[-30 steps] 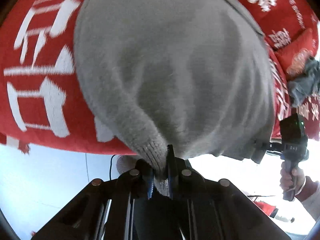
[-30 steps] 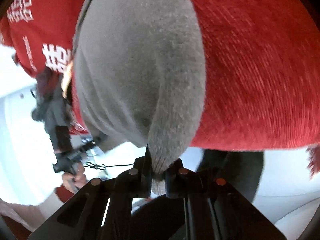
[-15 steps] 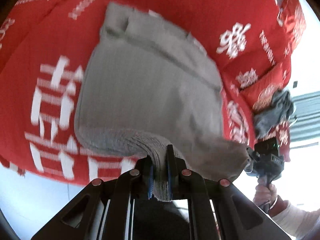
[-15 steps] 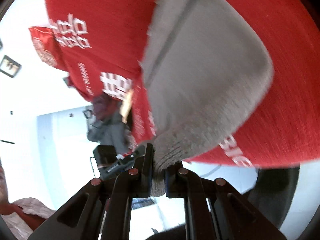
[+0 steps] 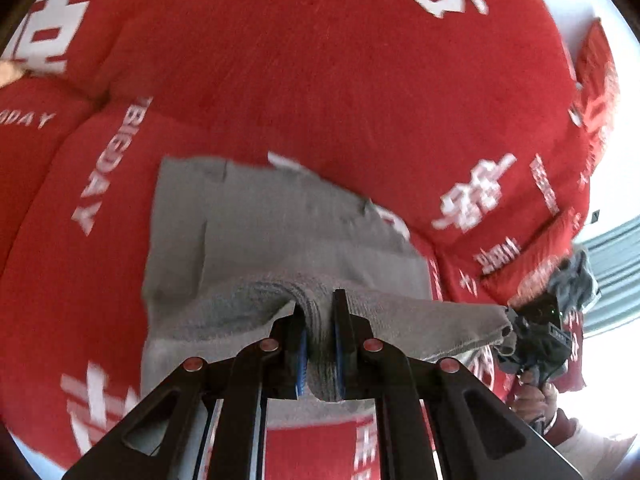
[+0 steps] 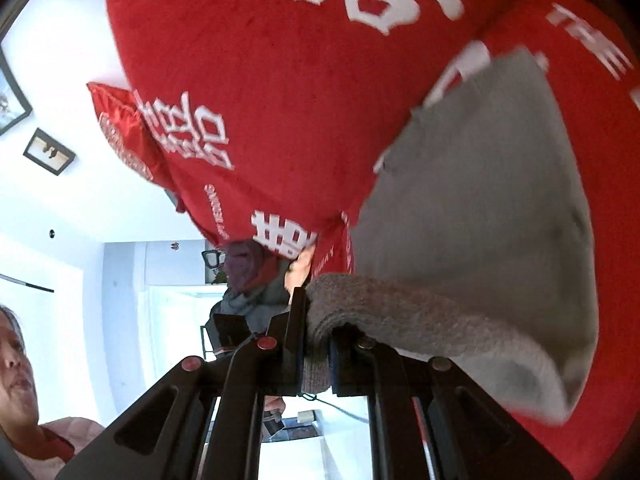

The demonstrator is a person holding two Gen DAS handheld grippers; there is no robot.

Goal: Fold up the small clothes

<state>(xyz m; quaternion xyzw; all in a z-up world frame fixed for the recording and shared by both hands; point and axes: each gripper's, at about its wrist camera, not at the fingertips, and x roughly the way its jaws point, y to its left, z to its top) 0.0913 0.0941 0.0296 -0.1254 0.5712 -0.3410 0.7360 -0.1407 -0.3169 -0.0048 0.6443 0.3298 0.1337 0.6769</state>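
Note:
A small grey knitted garment [image 5: 256,232] lies partly on a red bedspread [image 5: 360,80] printed with white characters. My left gripper [image 5: 319,312] is shut on the garment's ribbed hem, which bunches between its blue pads. My right gripper [image 6: 316,316] is shut on the other end of the same ribbed hem. The hem stretches between the two grippers, raised off the bed, while the far part of the grey garment [image 6: 480,200] rests on the cover. The right gripper [image 5: 536,332] shows at the right of the left wrist view, held by a hand.
Red pillows [image 5: 596,80] and a crumpled grey cloth [image 5: 576,280] sit at the bed's far end. A second heap of dark clothes [image 6: 248,272] lies by the bed's edge. A person [image 6: 16,360] stands at the lower left. Framed pictures [image 6: 48,152] hang on the white wall.
Both grippers have pulled back and risen with the hem still pinched. The garment, which filled both views, now looks smaller and lies stretched out on the bedspread.

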